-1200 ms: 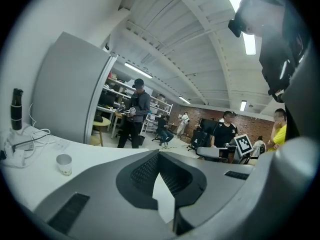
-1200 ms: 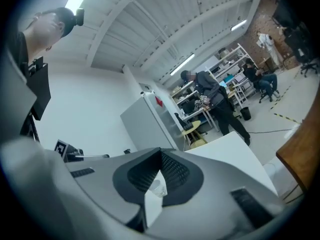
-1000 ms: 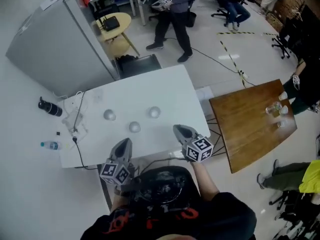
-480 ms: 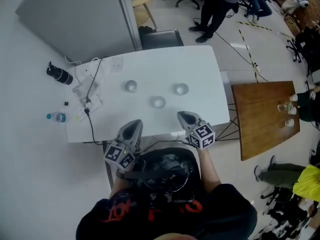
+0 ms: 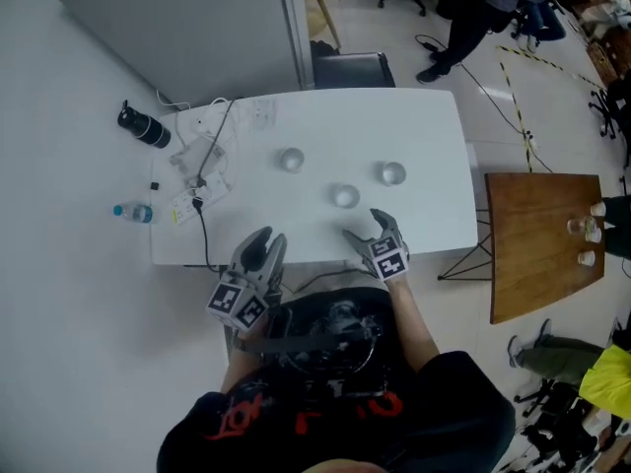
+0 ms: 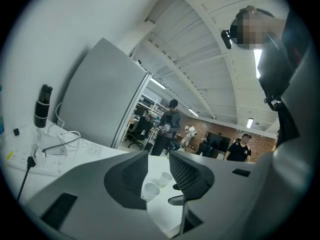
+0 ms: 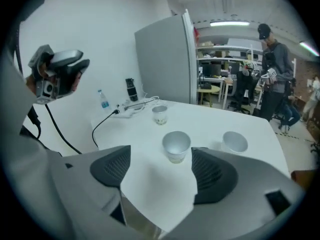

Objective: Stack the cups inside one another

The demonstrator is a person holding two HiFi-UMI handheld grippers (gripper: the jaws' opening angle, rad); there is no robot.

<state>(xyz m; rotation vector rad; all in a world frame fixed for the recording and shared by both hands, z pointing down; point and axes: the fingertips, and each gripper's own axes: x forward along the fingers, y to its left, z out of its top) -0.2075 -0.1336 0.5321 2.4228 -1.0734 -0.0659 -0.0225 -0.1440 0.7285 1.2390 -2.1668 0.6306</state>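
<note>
Three small white paper cups stand apart and upright on the white table (image 5: 434,136): a left cup (image 5: 290,160), a middle cup (image 5: 343,196) and a right cup (image 5: 392,173). My right gripper (image 5: 367,228) hovers over the table's front edge, just short of the middle cup (image 7: 176,145). Its jaws have just been opening and stand wide with nothing between them (image 7: 162,169). My left gripper (image 5: 264,248) is at the front edge, left of the cups. Its jaws (image 6: 156,176) have just been opening to a narrow gap that holds nothing. Two cups (image 6: 150,190) show beyond that gap.
A power strip with tangled cables (image 5: 202,180) lies on the table's left end, and a black bottle (image 5: 143,126) and a water bottle (image 5: 133,213) lie beside it. A grey partition (image 5: 197,28) stands behind. A wooden table (image 5: 542,254) is at the right. People (image 5: 483,8) stand far back.
Both grippers have moved forward to the table's front edge. The right one dropped and tilted down toward the middle cup. Both sets of jaws went from shut to parted.
</note>
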